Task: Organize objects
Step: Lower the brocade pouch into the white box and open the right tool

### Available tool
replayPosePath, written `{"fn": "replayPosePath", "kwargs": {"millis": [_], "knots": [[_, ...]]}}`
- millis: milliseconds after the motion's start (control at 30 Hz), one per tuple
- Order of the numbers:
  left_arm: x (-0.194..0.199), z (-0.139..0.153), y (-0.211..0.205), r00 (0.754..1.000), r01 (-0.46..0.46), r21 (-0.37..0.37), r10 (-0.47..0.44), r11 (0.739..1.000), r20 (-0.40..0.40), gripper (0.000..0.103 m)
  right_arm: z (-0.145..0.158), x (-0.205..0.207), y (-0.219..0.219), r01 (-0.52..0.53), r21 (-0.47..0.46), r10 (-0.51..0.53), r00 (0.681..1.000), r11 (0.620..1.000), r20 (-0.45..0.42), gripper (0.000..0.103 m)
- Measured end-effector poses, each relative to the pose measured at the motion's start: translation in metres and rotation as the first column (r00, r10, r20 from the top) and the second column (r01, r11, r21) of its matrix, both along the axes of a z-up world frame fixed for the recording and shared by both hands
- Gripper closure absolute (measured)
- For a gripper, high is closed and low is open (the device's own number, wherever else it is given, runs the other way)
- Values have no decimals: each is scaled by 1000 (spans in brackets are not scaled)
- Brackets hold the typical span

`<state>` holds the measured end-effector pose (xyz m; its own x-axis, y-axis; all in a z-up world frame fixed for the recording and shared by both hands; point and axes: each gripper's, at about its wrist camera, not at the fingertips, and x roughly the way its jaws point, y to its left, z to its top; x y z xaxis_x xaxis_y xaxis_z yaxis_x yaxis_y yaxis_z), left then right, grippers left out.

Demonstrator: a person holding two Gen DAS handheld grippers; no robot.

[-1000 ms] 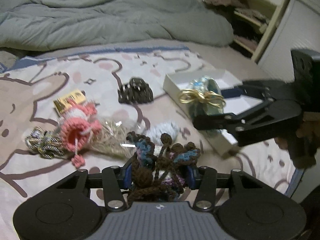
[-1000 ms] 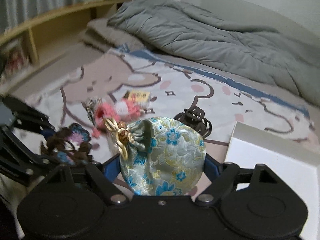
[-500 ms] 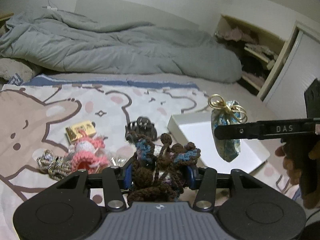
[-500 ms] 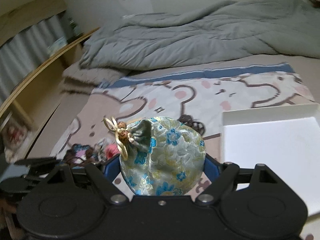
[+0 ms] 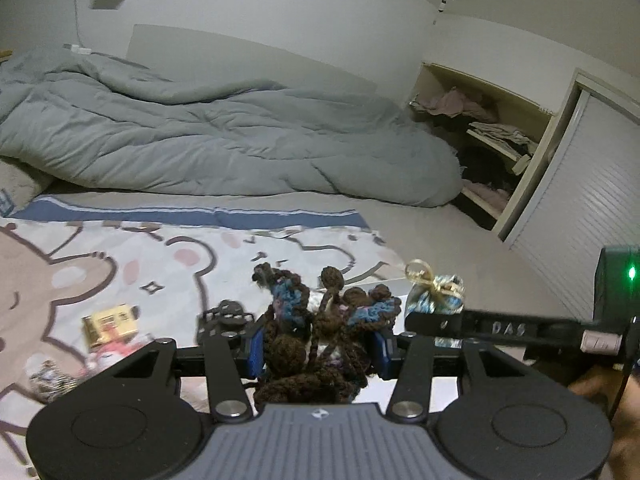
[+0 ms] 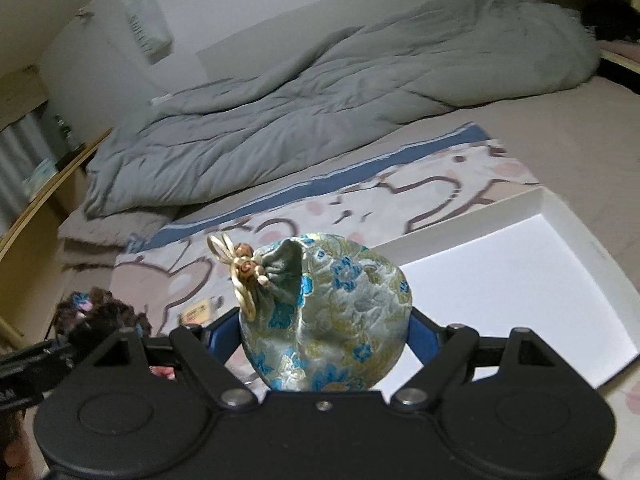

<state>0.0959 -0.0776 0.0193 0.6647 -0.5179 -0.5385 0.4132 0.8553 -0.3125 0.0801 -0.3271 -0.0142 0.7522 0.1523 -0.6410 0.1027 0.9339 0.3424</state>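
Clamping a brocade pouch (image 6: 328,320), the right gripper (image 6: 326,340) hangs above the white box's (image 6: 592,240) near edge; the left gripper (image 5: 318,350) grips a crocheted bundle (image 5: 320,336) beside it, above the bear-print blanket (image 5: 120,264).

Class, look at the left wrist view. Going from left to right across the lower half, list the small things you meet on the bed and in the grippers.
Yellow packet → black hair claw → brown crochet bundle → drawstring pouch.

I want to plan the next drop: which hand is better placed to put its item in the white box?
Right. The right gripper holds the brocade pouch beside the white box.
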Motion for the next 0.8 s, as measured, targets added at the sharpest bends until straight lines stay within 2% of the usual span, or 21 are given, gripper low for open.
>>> {"fn": "replayPosePath", "kwargs": {"millis": [267, 367, 467, 667, 800], "knots": [[19, -13, -47, 999, 15, -58, -18, 998, -49, 53, -10, -2, -42, 131, -24, -132, 991, 991, -21, 18], [26, -29, -58, 994, 13, -119, -25, 993, -106, 53, -19, -3, -58, 168, -28, -170, 984, 985, -45, 18], [32, -44, -70, 987, 12, -133, -33, 991, -159, 53, -28, 0, -70, 202, -35, -204, 976, 979, -81, 18], [32, -74, -96, 981, 39, -102, -58, 994, -186, 53, -47, 3, -85, 235, -48, -240, 958, 971, -159, 18], [30, -89, -119, 978, 114, -31, -118, 993, -173, 53, -60, 5, -91, 246, -63, -254, 944, 967, -212, 18]]}}
